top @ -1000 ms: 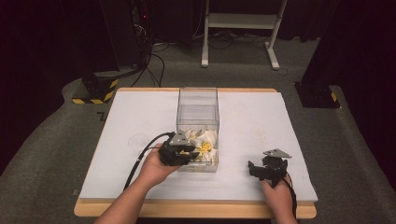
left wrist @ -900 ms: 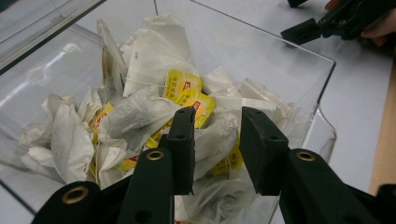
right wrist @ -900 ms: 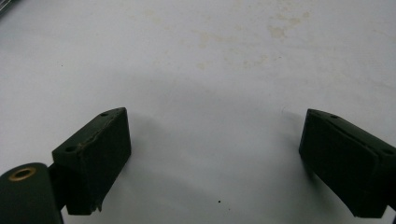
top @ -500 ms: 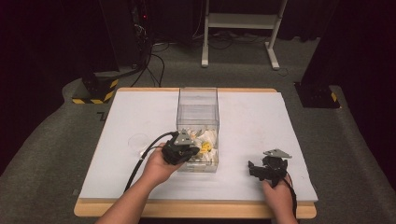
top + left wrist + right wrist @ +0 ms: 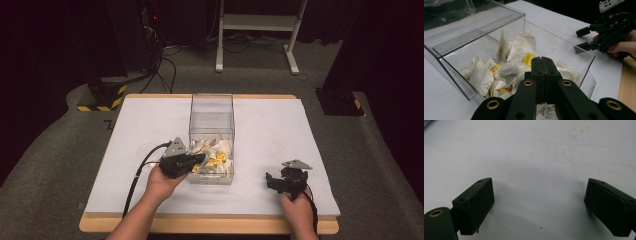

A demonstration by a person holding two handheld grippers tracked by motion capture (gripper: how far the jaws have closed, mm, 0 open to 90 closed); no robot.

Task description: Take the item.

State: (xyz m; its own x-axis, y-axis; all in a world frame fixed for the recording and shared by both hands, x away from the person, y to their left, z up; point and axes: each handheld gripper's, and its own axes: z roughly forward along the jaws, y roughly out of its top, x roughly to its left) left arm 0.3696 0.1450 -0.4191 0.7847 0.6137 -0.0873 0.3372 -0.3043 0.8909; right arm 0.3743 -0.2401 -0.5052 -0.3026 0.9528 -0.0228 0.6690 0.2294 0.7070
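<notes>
A clear plastic box (image 5: pixel 212 107) stands in the middle of the white table, its near end heaped with crumpled white and yellow tea-bag packets (image 5: pixel 216 153). My left gripper (image 5: pixel 202 159) hangs over the box's near left corner, tips pointing into it. In the left gripper view the box wall (image 5: pixel 564 42) and the packets (image 5: pixel 519 50) lie just beyond my left gripper (image 5: pixel 541 58), whose jaws are pressed flat together; I see nothing between the tips. My right gripper (image 5: pixel 270 182) rests on the table at the near right, open, above bare white surface (image 5: pixel 537 195).
The table's wooden front edge (image 5: pixel 210 225) runs below both hands. A black cable (image 5: pixel 137 177) trails from the left gripper across the table's left side. Behind the table are a white metal stand (image 5: pixel 257 30) and yellow-black striped floor blocks (image 5: pixel 102 97).
My left gripper has drawn back a little to the left, from over the packets to the box's near left corner. The right hand has stayed put.
</notes>
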